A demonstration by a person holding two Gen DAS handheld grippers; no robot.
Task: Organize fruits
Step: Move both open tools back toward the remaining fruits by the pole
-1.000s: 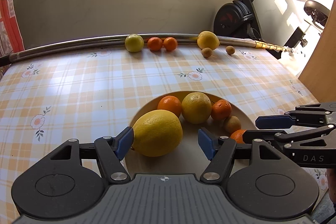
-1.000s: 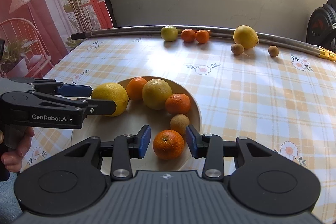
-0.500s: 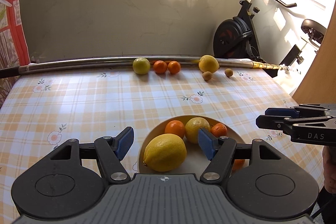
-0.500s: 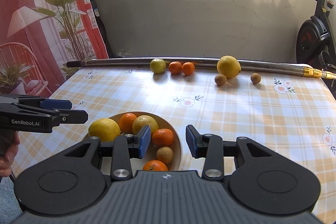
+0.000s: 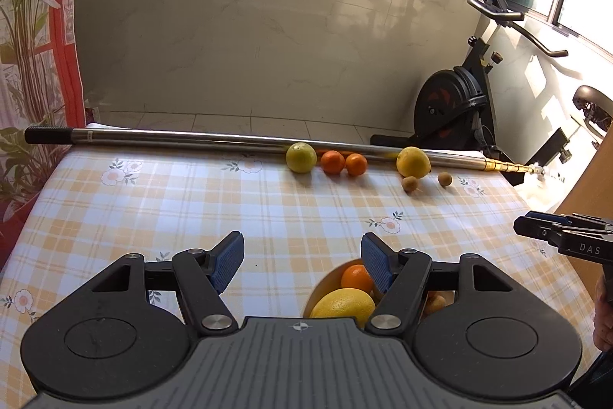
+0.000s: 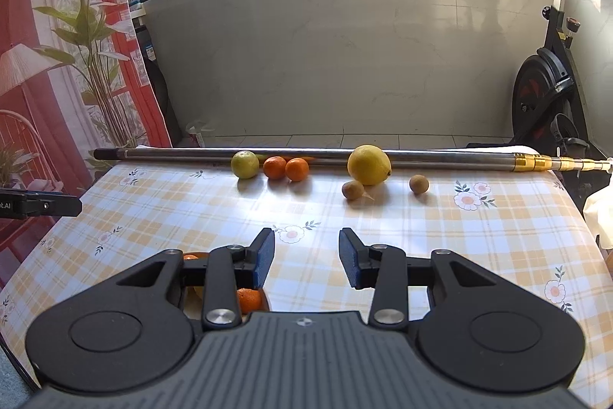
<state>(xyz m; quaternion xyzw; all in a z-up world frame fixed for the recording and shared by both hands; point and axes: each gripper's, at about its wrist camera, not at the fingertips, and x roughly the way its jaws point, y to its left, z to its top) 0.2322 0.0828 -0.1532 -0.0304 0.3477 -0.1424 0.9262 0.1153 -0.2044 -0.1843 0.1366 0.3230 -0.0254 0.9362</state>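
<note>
Left gripper (image 5: 302, 259) jaws wide apart, empty, above near table edge, right gripper (image 6: 306, 257) jaws narrower, apart, empty, bowl (image 5: 325, 288) w/ lemon (image 5: 343, 303) & tangerine (image 5: 356, 278) near, 7 fruits by far pole (image 6: 306, 154): lime (image 6: 245, 164), 2 tangerines, big lemon (image 6: 369, 165), 2 small brown fruits.

I see a long metal pole (image 6: 306, 156) along the far edge of the checked-cloth surface (image 6: 440, 236); fruits line up before it, and a shallow round bowl (image 5: 325, 284) of fruit sits nearest me.
</note>
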